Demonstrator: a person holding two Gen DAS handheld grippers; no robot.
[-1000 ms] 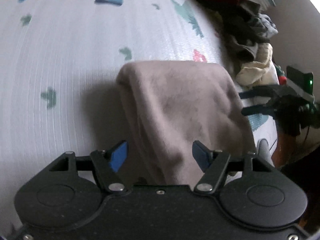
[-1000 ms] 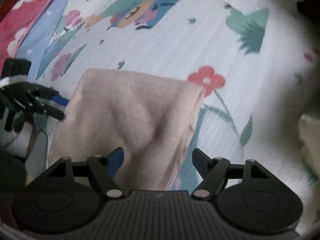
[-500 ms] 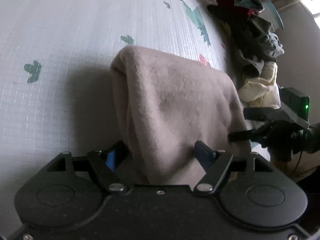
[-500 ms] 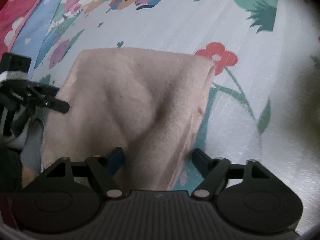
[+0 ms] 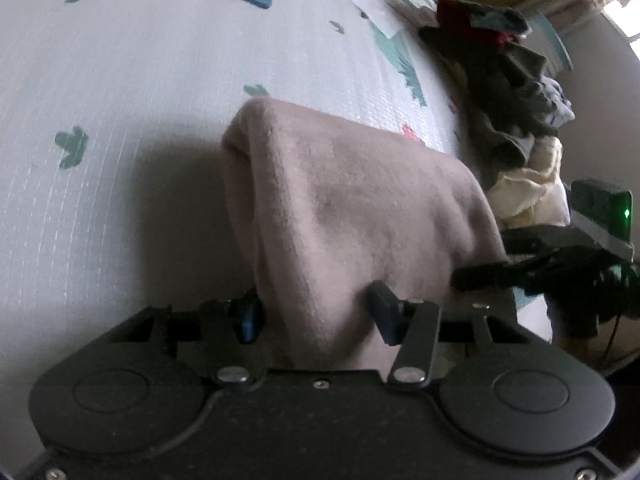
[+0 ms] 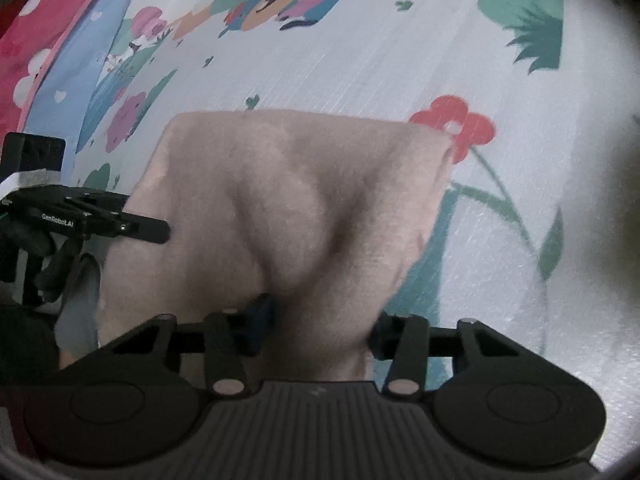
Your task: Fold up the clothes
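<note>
1. As we read it, we are at the gripping step: the beige garment (image 5: 352, 208) lies folded on the patterned mat (image 5: 132, 80).
2. Both the left gripper (image 5: 316, 312) and the right gripper (image 6: 320, 320) have just been closing, jaws now clamped on its near edge.
3. Next, we judge, both ends must lift evenly to fold it over.
</note>
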